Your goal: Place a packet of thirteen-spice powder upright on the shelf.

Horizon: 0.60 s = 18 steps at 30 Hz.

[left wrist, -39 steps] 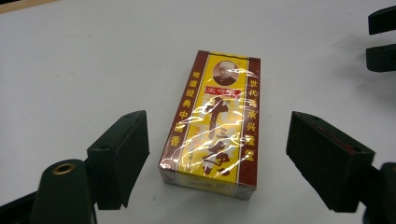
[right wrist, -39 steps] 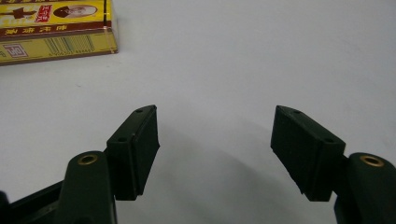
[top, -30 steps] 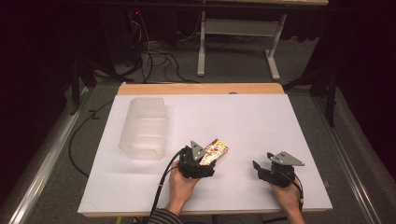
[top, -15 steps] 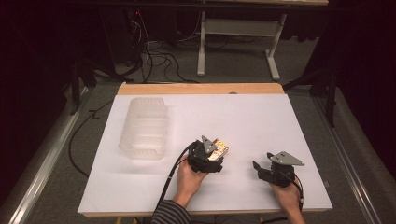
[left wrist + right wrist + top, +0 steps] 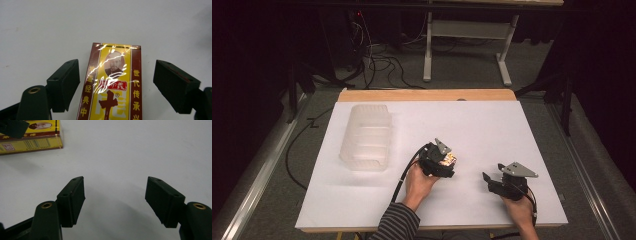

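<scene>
The box (image 5: 112, 85) looks light, stiff and slick with film wrap; best pinched across its long sides. The left tool (image 5: 116, 85) gapes wide astride it, untouching; the right tool (image 5: 115, 202) is spread, empty.

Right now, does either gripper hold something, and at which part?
Nothing is held. The left gripper stands open around the yellow box without touching; the right gripper is open over bare table.

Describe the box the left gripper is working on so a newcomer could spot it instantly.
On the white table, look right of the clear plastic container. The flat box lies between the open jaws of the left gripper, yellow with maroon borders, Chinese characters and a small portrait.
</scene>
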Each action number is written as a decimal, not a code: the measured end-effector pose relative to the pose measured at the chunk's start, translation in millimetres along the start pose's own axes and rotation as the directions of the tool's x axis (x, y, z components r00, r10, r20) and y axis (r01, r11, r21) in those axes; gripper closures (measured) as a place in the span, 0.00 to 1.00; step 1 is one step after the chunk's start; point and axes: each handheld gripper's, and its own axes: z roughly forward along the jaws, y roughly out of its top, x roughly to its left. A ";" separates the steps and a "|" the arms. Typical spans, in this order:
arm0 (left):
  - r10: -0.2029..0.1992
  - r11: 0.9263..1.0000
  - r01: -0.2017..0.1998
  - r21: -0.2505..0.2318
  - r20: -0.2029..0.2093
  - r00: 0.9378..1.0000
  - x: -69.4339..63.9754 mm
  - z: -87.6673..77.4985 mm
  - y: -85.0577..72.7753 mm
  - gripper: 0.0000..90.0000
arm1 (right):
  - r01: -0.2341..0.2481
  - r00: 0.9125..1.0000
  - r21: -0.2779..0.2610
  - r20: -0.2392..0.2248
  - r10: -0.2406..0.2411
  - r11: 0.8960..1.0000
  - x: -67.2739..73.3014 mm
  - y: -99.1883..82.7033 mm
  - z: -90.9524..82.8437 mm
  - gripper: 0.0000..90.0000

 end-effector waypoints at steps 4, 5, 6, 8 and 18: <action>-0.003 1.000 0.003 0.012 0.003 1.000 1.2 4.8 3.6 0.24 | 0.000 1.000 -0.004 0.002 0.000 1.000 -0.4 -0.2 0.0 0.36; 0.000 0.999 -0.001 0.035 0.002 1.000 1.6 9.1 6.1 0.24 | 0.000 1.000 -0.007 0.002 0.000 1.000 -0.4 -0.2 0.1 0.36; 0.000 0.999 -0.001 0.035 0.002 1.000 1.6 9.1 6.1 0.24 | 0.000 1.000 -0.007 0.002 0.000 1.000 -0.4 -0.2 0.1 0.36; 0.004 0.999 -0.005 0.049 0.003 1.000 1.4 12.6 7.8 0.24 | -0.001 1.000 -0.004 0.000 0.001 1.000 -0.4 -0.1 0.1 0.36; -0.008 0.995 0.007 0.100 0.003 1.000 3.3 25.7 11.4 0.24 | -0.001 1.000 -0.001 0.000 0.001 1.000 -0.5 -0.1 0.0 0.36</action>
